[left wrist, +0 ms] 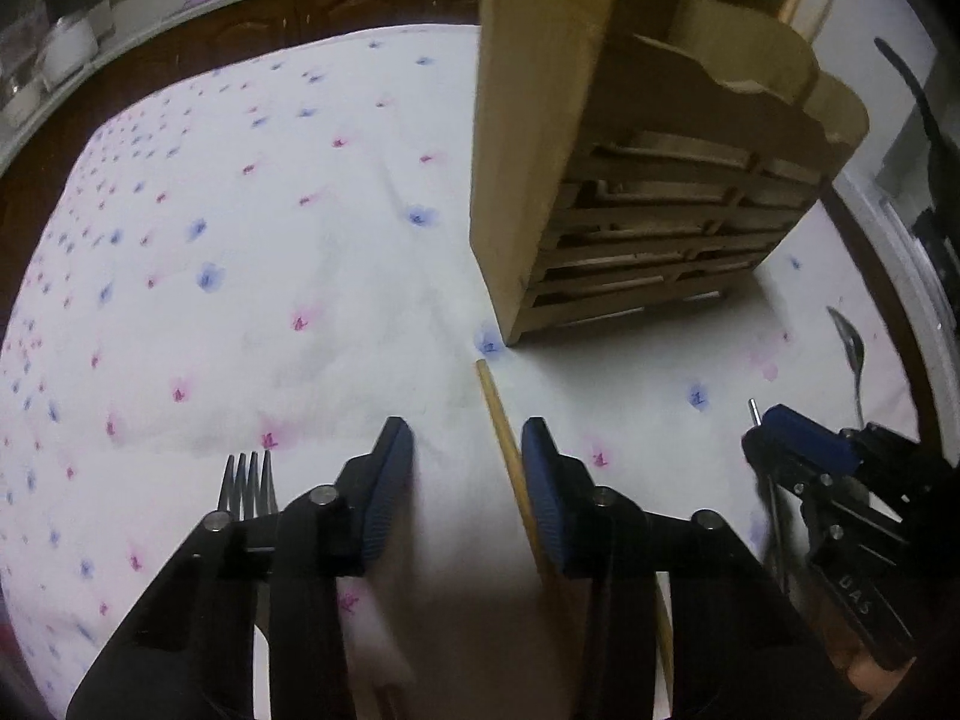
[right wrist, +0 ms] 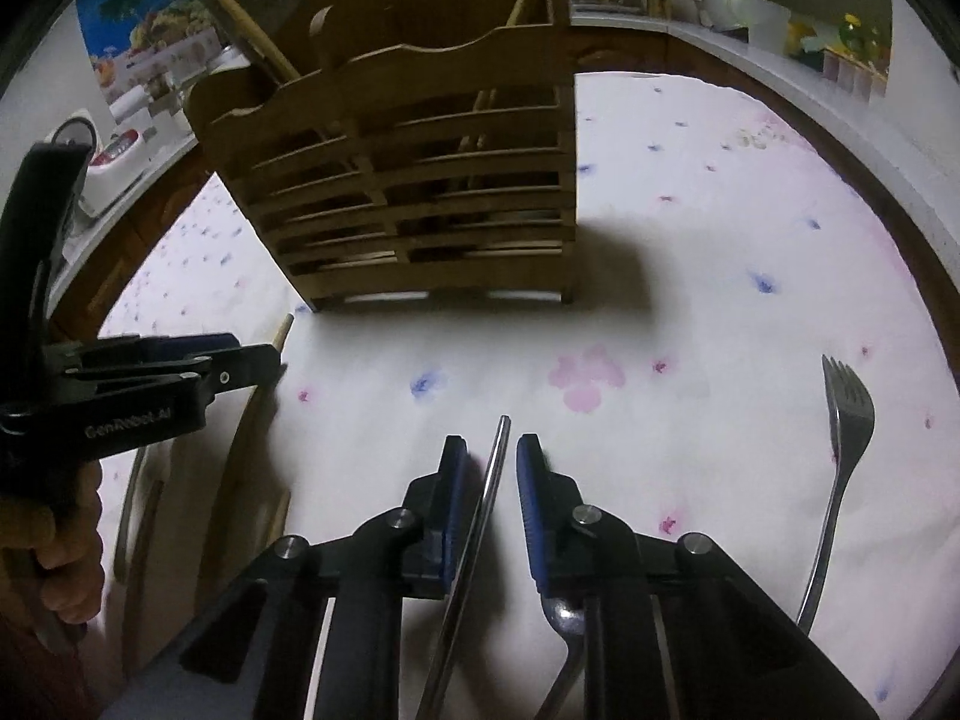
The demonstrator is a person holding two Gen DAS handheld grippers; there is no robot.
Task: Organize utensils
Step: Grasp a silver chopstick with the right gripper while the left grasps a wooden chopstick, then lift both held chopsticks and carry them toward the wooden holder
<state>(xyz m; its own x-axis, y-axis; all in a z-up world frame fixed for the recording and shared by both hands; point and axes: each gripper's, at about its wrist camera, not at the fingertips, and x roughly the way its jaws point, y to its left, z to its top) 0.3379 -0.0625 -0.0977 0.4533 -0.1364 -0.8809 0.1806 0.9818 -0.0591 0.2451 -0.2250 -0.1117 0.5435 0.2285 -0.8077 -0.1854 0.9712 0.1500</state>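
Pick-up step. Left gripper [left wrist: 468,438] straddles a wooden chopstick [left wrist: 501,426] on the cloth-covered tabletop [left wrist: 240,240]; jaws part open, chopstick against one pad, other clear. Right gripper [right wrist: 492,456] jaws narrow around a metal handle [right wrist: 489,480], grip not confirmed. Next, I'd say: close fully, lift, carry to wooden utensil holder [right wrist: 420,192]. Right view alone shows second fork [right wrist: 843,420]; left view a fork [left wrist: 249,483] and spoon [left wrist: 852,348].

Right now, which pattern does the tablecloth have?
The tablecloth is white with small pink and blue flowers, clearest in the left wrist view.
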